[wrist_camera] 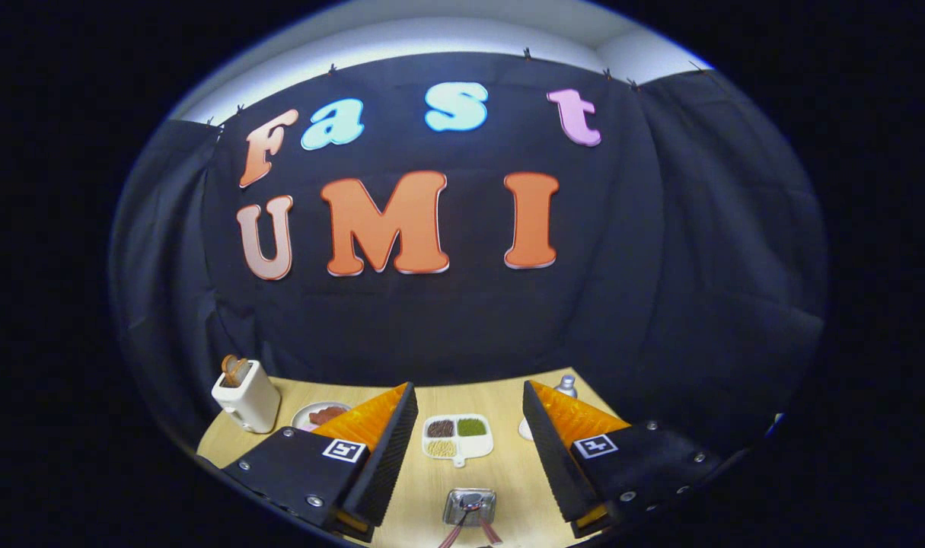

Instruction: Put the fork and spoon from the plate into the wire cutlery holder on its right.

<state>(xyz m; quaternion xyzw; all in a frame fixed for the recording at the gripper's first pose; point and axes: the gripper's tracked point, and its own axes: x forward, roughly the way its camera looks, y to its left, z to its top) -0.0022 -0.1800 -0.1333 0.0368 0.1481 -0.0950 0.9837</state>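
My gripper is open and held high above a light wooden table, with nothing between its fingers. Low between the fingers, close to me, sits a small shiny metal object with two reddish handles running back toward me. I cannot tell whether it is the wire holder or the cutlery. Just ahead of the left finger, a white plate with reddish-brown food peeks out, partly hidden by that finger.
A white divided tray of brown, green and yellow foods lies between the fingers, farther out. A white toaster holding bread stands beyond the left finger. A silver-topped bottle and a white dish edge show behind the right finger.
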